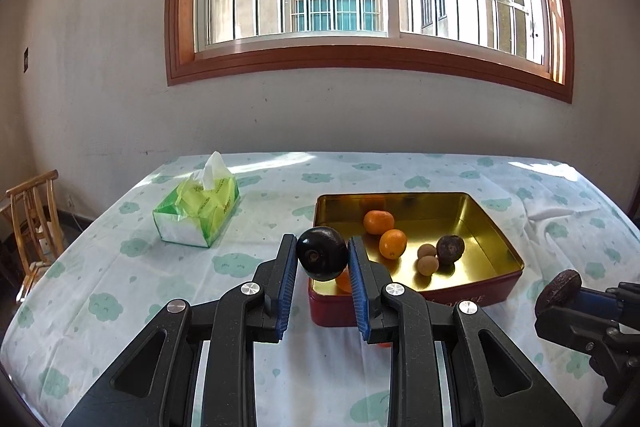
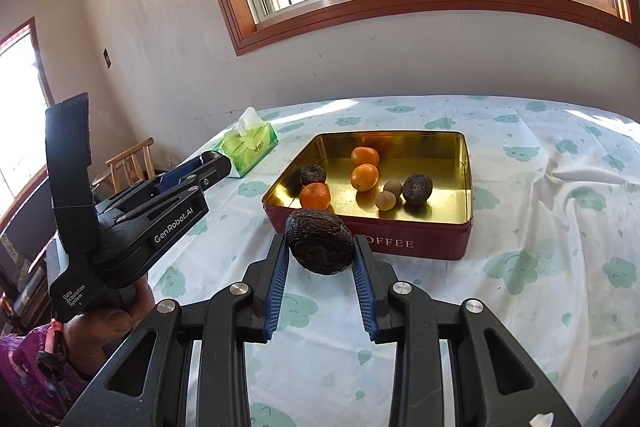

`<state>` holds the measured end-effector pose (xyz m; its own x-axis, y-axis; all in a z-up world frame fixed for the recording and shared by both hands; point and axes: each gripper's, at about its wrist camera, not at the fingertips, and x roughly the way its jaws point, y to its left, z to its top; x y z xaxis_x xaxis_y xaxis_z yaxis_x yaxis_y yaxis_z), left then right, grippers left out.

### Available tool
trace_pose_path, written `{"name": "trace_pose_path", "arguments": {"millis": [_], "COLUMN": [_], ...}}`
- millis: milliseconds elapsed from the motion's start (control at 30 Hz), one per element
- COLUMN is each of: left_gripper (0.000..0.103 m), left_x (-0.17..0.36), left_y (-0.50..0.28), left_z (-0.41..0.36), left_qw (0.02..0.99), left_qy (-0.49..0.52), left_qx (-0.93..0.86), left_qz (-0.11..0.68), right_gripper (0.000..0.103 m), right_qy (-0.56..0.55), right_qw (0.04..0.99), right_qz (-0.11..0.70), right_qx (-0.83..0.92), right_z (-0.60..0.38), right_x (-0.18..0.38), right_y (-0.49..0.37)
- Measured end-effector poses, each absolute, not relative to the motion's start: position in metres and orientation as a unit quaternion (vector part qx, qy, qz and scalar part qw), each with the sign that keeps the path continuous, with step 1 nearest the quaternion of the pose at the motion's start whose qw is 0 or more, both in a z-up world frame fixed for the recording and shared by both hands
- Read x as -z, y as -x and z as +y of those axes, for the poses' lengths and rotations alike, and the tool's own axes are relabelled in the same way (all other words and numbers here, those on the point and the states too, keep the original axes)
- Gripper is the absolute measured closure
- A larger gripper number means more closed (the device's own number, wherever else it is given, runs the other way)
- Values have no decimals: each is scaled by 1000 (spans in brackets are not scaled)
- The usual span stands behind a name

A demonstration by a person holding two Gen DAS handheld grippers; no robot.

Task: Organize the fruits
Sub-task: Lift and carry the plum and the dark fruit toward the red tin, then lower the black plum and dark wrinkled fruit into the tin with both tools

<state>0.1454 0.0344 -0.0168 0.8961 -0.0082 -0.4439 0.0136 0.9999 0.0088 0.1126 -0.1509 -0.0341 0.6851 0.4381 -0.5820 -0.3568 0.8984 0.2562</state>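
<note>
While both tongs are loaded and held above the table [image 2: 540,207], the scene reads as a carry toward the tin. Table: covered by a pale cloth with green cloud prints; a tissue pack [image 1: 198,209] lies at its far left, well apart from the work.

Tin [image 2: 416,241]: a red, gold-lined box, open-topped, set mid-table. Its contents, seen from the right wrist, are three oranges [image 2: 365,177], two dark wrinkled fruits, and two small tan fruits [image 2: 386,201]; a good part of the floor on the right is bare.

Left tongs [image 1: 322,257]: narrow, clamped on a smooth dark plum [image 1: 322,253], stem scar toward the camera. From this view the plum overlaps the tin's near-left corner, so the tin lies just ahead and slightly right.

Right tongs [image 2: 321,251]: narrow, clamped on a wrinkled dark fruit [image 2: 321,242], its long axis lying across the pads. The tin's near wall lies directly ahead of it and slightly right.

Relation governing the coming move: both fruits are short of the tin, and each probably needs a forward carry over the near wall before release. The left tongs appear the nearer, at the corner; the right has the clearer line to the bare floor, judging by these views.
</note>
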Motion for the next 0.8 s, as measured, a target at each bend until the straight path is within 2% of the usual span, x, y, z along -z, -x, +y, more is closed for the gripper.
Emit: {"name": "trace_pose_path", "arguments": {"millis": [800], "left_gripper": [76], "left_x": [25], "left_y": [-215], "left_z": [15], "left_qw": [963], "left_qy": [-3], "left_qx": [12], "left_qz": [268], "right_gripper": [73], "right_qy": [-79], "right_qw": [918], "right_qz": [336], "right_qx": [-198], "right_z": [-157], "right_x": [45], "right_y": [-186]}}
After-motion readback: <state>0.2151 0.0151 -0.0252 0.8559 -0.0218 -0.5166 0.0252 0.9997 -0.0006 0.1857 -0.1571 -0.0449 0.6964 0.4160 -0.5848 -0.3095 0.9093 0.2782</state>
